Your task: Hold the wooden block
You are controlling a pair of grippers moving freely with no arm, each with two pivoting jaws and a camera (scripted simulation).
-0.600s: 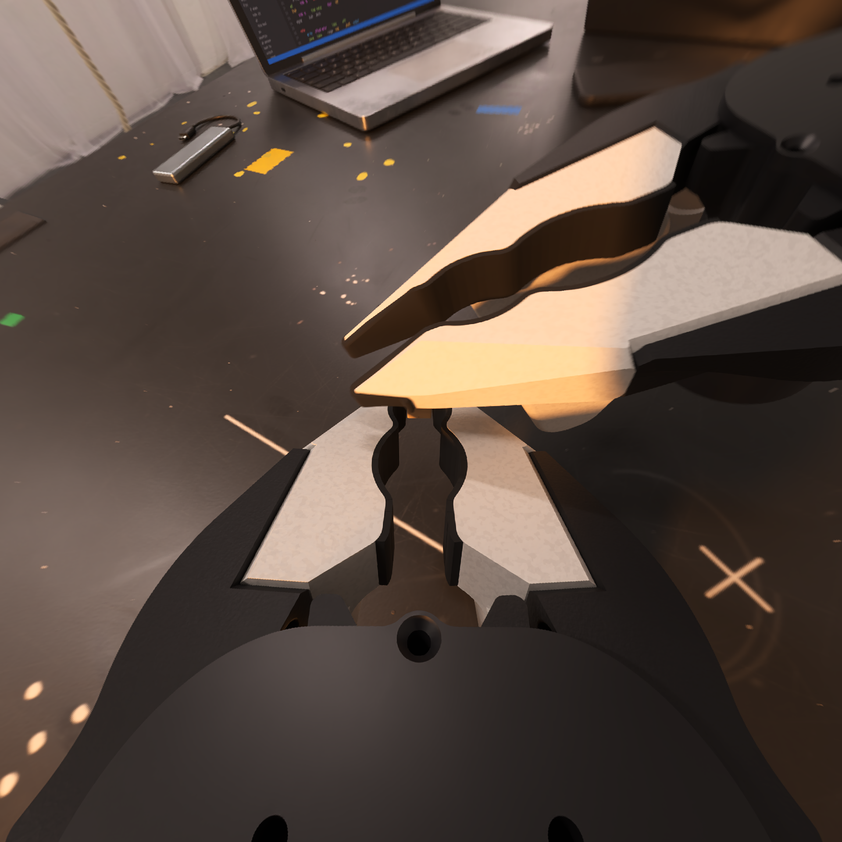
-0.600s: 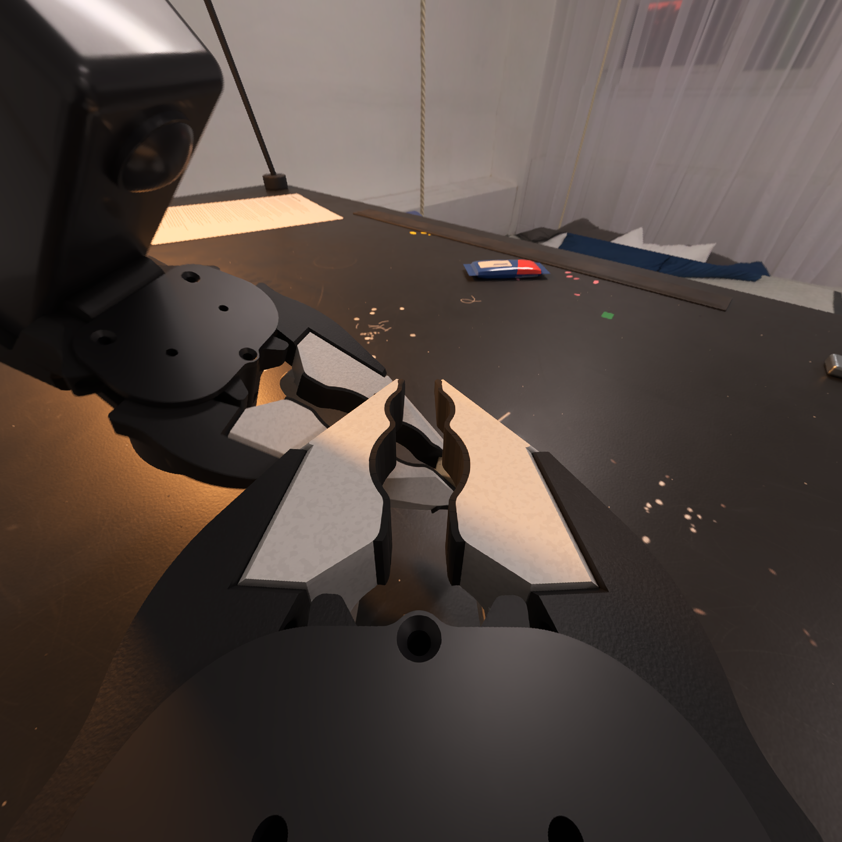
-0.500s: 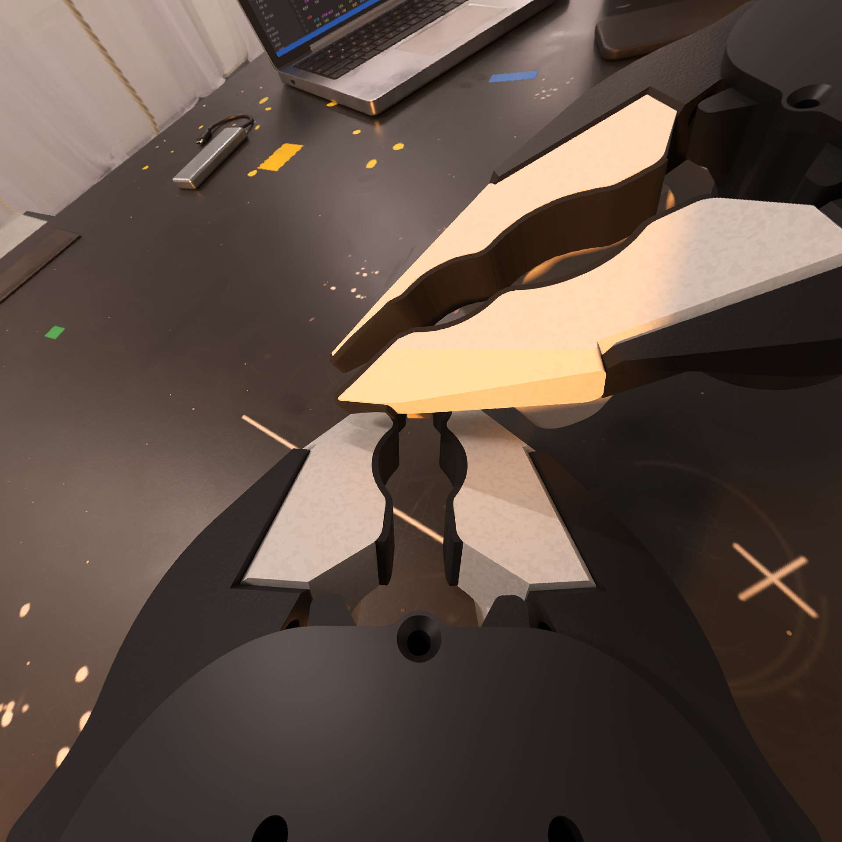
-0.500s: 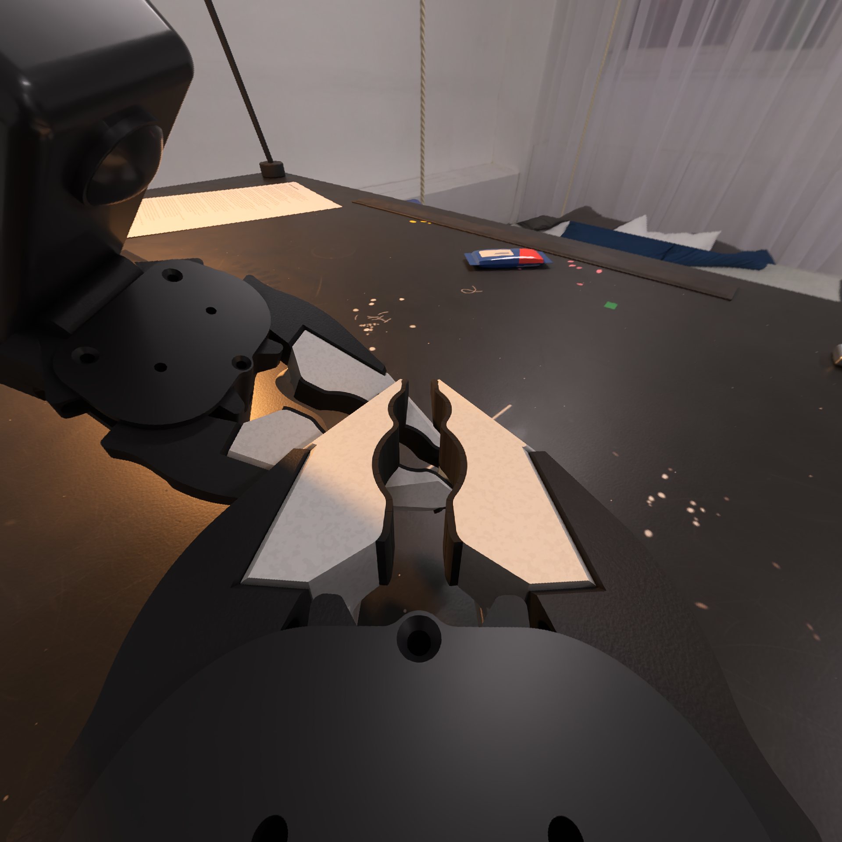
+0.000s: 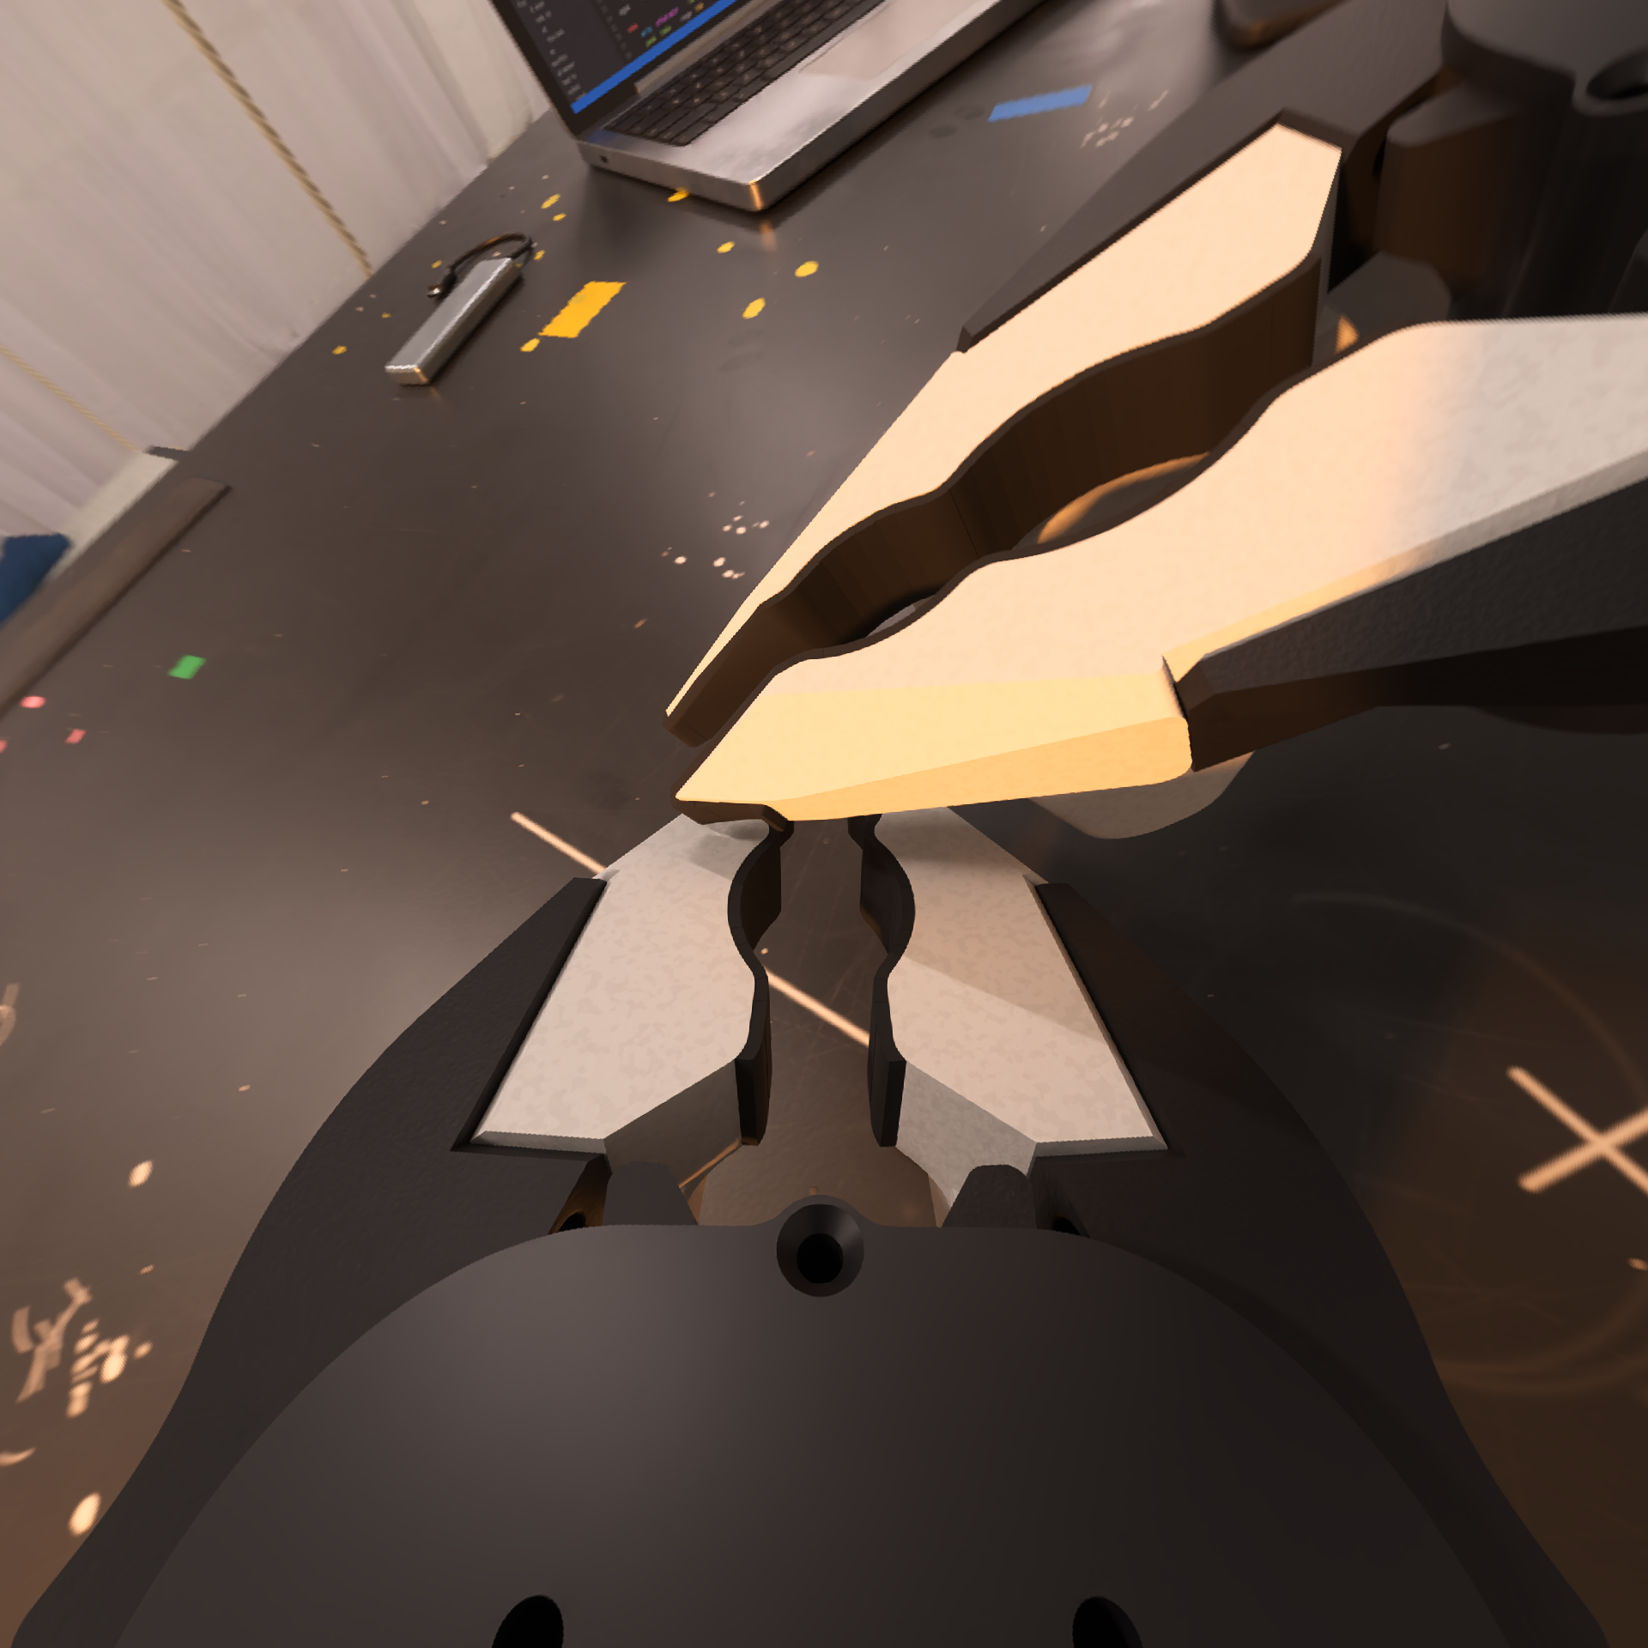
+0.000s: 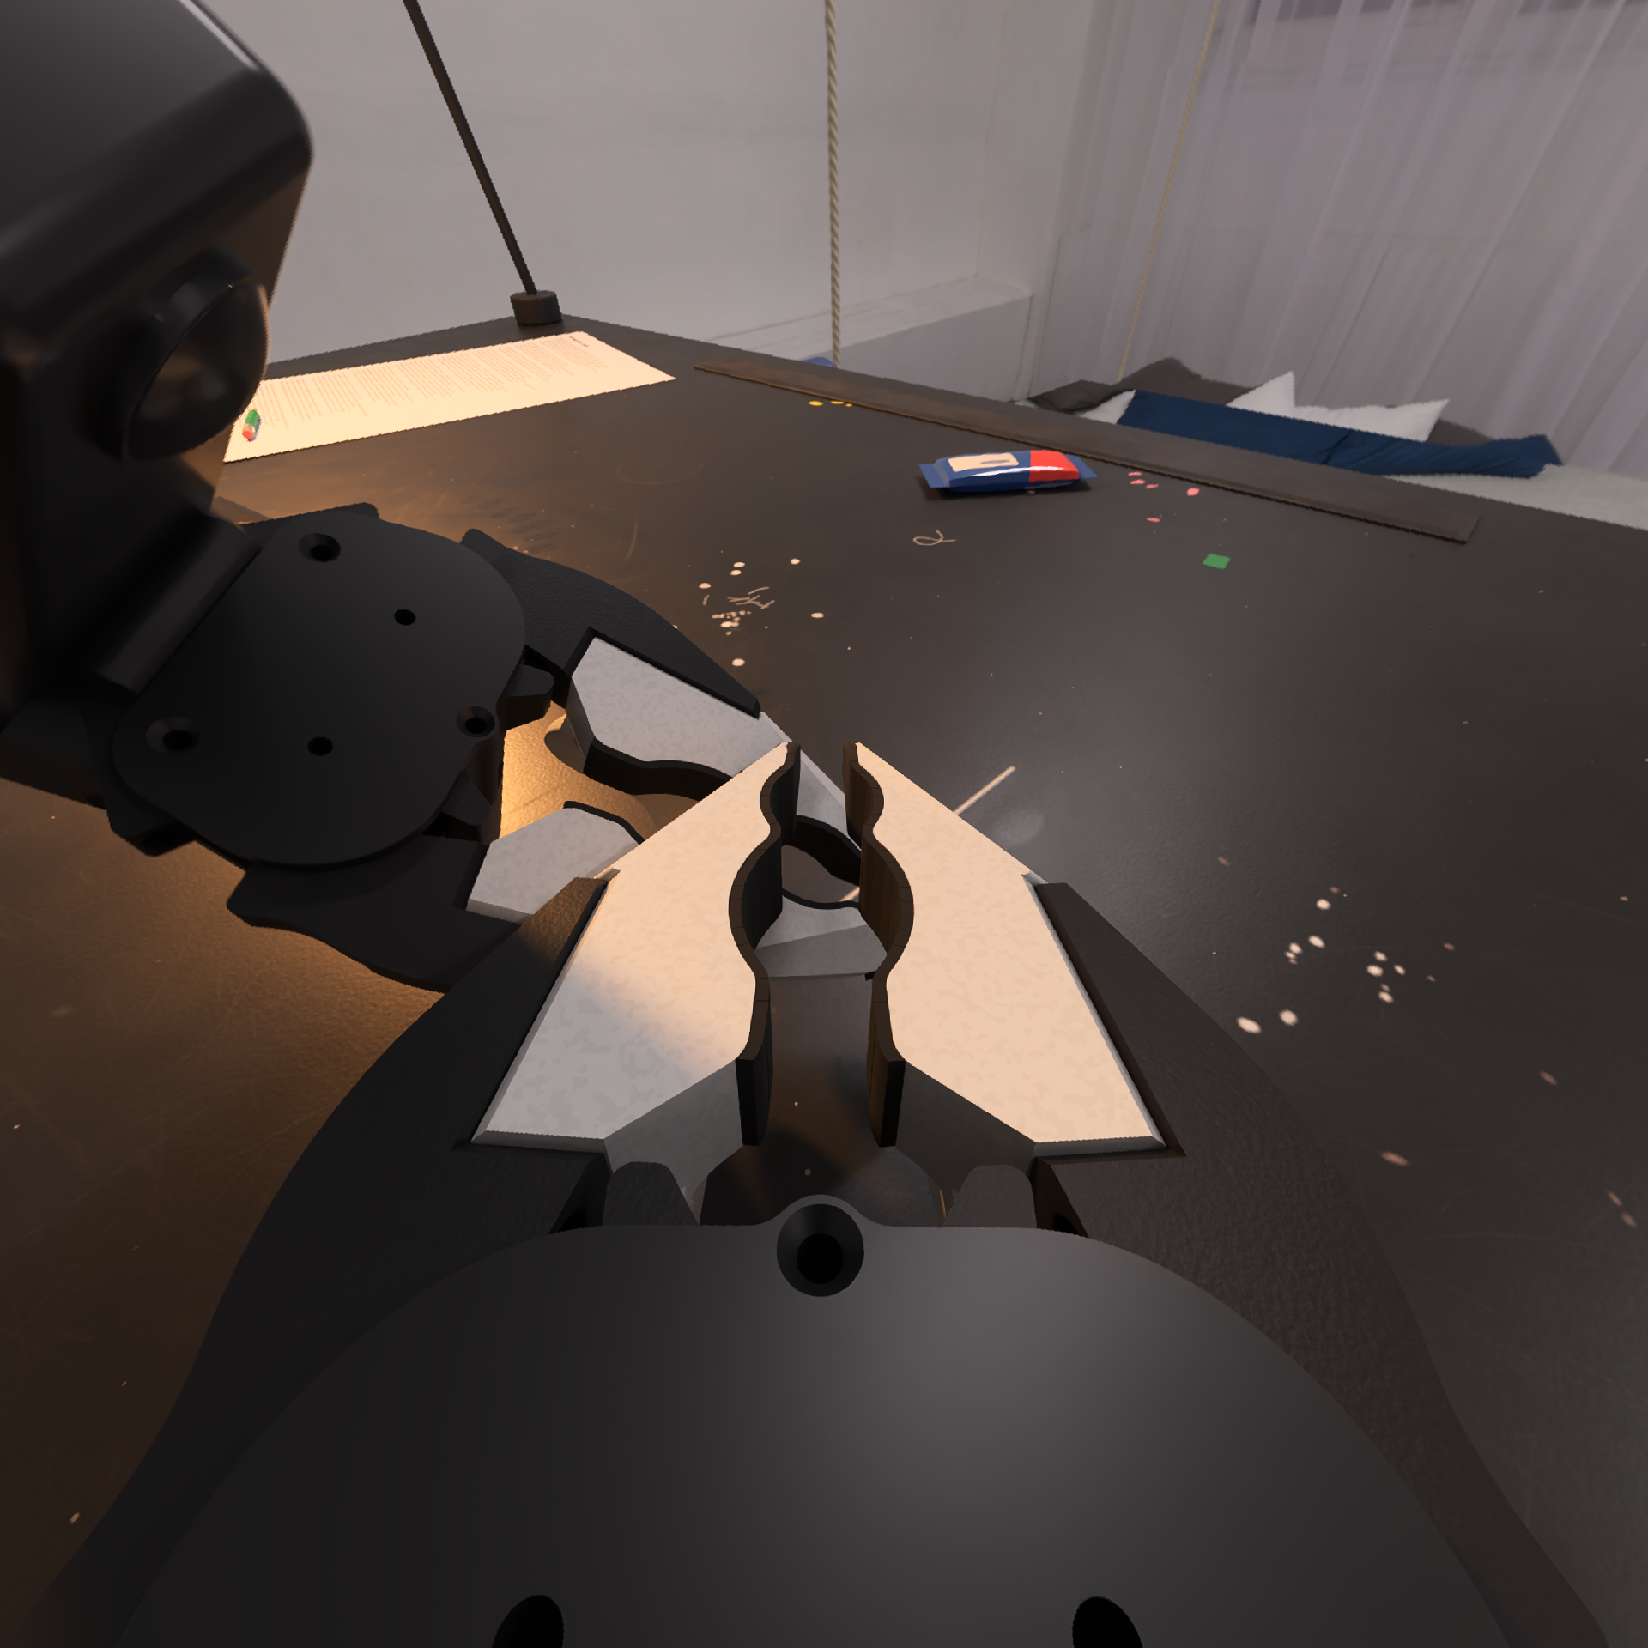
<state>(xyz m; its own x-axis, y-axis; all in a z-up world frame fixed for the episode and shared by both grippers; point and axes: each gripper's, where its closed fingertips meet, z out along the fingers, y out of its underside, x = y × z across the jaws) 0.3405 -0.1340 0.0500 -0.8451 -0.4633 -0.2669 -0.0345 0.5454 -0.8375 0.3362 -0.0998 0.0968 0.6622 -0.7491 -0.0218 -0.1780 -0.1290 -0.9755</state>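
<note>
Tabletop (image 5: 401,847), dark and speckled with pale and yellow flecks, fills both views, and no wooden block shows anywhere on it. Whichever way the block lies from the tools, it is outside these 2 pictures or hidden under the gripper bodies, so I cannot tell its direction, its long axis, or which gripper is nearer.

A laptop (image 5: 767,107) sits open at the far edge in the left wrist view. A printed sheet of paper (image 6: 428,392) lies by a lamp base (image 6: 535,308) at the far edge in the right wrist view.

The right gripper (image 6: 820,758) reaches across the left gripper (image 5: 818,834) almost at a right angle. Its lower finger lies over the left one's fingertips, close above them or touching; which, I cannot tell. Each shows only a narrow slit between its 2 jaws. Through the left's slit only bare table and a thin white line (image 5: 553,838) appear. Through the right's, only the other gripper's pale finger beneath it. Neither seems to hold anything.

Smaller things lie well apart from the tools: a blue and red packet (image 6: 1008,470), a silver hub with a short cable (image 5: 455,317), a white cross mark (image 5: 1587,1141).

As I judge it, the hold has not begun: both tools would have to separate and find the block first.
</note>
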